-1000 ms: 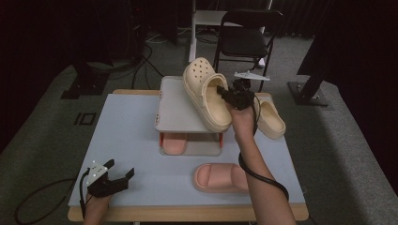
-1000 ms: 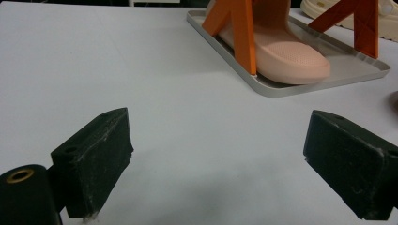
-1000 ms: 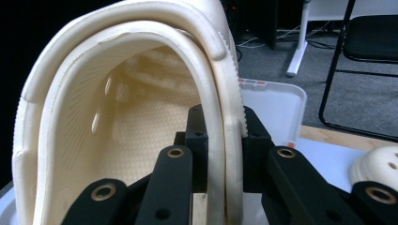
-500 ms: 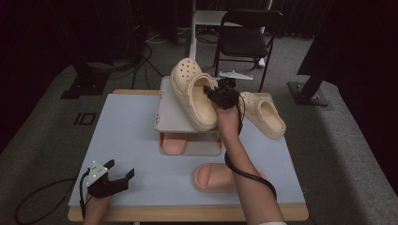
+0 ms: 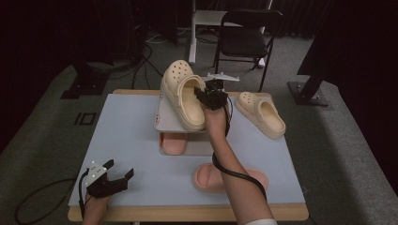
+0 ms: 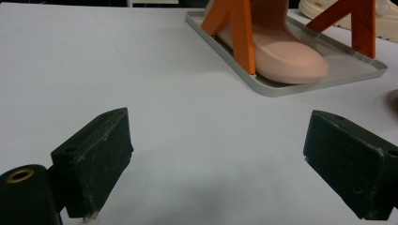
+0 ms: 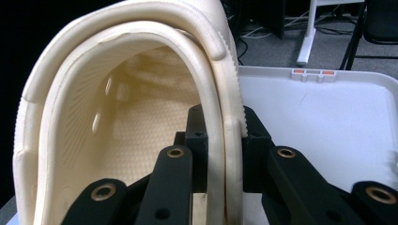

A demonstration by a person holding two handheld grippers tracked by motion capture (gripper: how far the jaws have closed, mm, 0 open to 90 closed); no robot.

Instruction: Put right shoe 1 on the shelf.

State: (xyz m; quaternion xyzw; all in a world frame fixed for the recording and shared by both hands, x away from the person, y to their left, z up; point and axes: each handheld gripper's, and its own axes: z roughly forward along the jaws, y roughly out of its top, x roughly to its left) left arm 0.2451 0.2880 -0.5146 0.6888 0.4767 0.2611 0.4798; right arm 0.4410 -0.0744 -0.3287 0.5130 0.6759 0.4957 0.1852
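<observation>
Right gripper (image 5: 210,99), fingers (image 7: 253,140) clamped on the rim of the cream clog (image 5: 182,100), holds it tilted above the rack's top tray (image 5: 163,123), apparently for shelving. Left gripper (image 5: 115,176), fingers spread and empty, waits well in front of the rack

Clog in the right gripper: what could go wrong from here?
The right gripper pinches only the clog's side wall and strap, so the tilted clog may twist or slip out. It hangs over the rack's top tray, and a drop could land it crooked or off the edge, onto the pink slide below.
</observation>
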